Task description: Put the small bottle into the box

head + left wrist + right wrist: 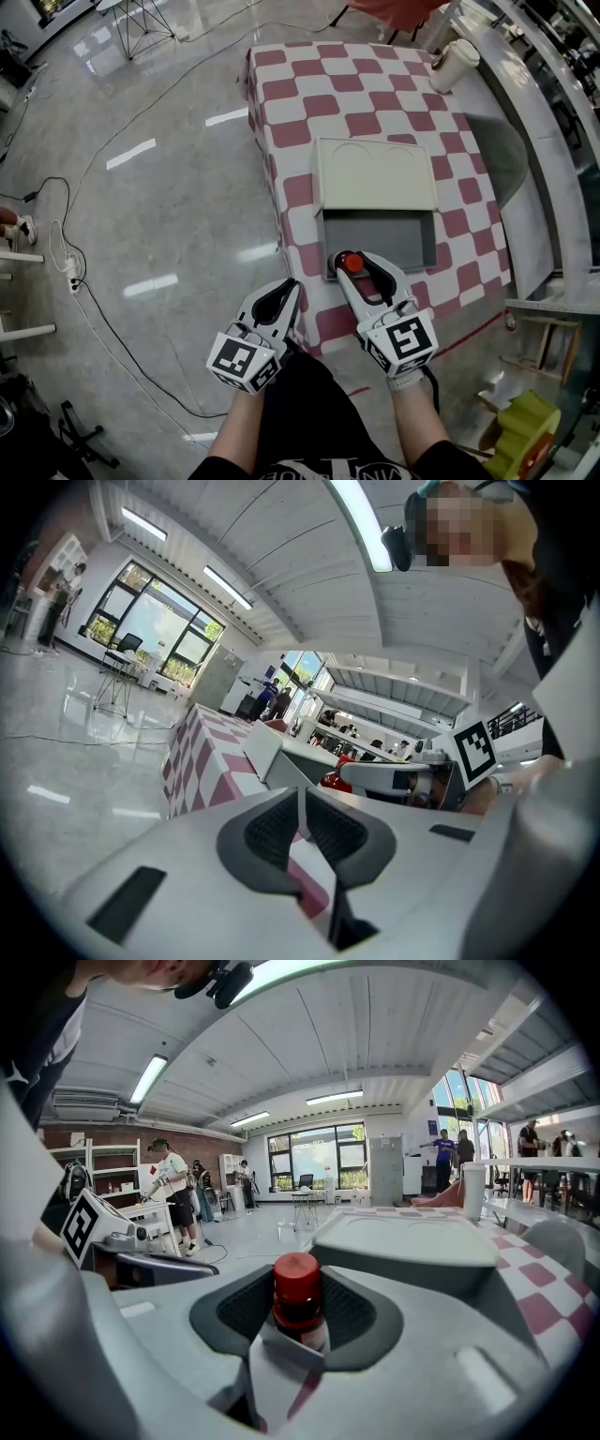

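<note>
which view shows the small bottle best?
Right gripper view: the small bottle stands centred and close, red cap up, clamped between the right gripper's jaws. Head view shows only its red top from above, at the box's near edge. Left gripper view shows a distant red sliver.

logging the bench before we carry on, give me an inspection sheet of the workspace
surface: table, red and white checked cloth
job's things: box open, grey inside bare, lid flat behind; small bottle, red cap, at its near left corner
clutter: white cup at far corner
grippers: right gripper shut on small bottle; left gripper shut, empty, off table edge
cables: cables and power strip on floor, left
surroundings: glossy floor
</note>
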Available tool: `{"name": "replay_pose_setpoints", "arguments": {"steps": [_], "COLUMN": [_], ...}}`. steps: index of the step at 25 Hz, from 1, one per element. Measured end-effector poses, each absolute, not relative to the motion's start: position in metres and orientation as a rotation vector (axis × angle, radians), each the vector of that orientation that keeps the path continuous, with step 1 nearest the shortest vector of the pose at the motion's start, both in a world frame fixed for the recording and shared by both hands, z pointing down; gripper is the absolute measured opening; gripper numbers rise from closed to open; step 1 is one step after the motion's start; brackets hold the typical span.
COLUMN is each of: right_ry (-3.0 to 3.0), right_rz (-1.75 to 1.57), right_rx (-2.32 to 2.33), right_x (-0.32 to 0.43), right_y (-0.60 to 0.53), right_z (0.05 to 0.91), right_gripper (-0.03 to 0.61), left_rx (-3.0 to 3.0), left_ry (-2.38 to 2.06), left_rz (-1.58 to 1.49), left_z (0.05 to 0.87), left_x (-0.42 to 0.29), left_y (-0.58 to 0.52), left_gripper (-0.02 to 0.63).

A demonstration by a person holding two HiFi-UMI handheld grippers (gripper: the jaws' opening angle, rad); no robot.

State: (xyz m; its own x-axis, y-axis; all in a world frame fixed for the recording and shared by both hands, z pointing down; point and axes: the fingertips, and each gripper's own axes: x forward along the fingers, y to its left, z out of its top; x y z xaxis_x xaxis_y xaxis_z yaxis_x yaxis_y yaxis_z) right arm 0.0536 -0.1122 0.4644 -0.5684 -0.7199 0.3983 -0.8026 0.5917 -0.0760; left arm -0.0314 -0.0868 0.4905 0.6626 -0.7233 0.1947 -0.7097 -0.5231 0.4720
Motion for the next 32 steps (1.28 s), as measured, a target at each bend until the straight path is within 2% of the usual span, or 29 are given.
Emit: {"name": "replay_pose_setpoints", "arguments": {"steps": [32], "right_ry": [-2.587], "right_rz": [0.452], "right_rx": [1.26], "right_x": [0.078], "right_y": [-0.088], "right_z": [0.442], "right_gripper": [0.156], "left_rx": [2.413], "left_ry": [-1.048], "left_rz": [-0.005], "left_z": [0.466], "left_x": [-0.004], "left_y": [-0.078], "left_gripper": [0.029]}}
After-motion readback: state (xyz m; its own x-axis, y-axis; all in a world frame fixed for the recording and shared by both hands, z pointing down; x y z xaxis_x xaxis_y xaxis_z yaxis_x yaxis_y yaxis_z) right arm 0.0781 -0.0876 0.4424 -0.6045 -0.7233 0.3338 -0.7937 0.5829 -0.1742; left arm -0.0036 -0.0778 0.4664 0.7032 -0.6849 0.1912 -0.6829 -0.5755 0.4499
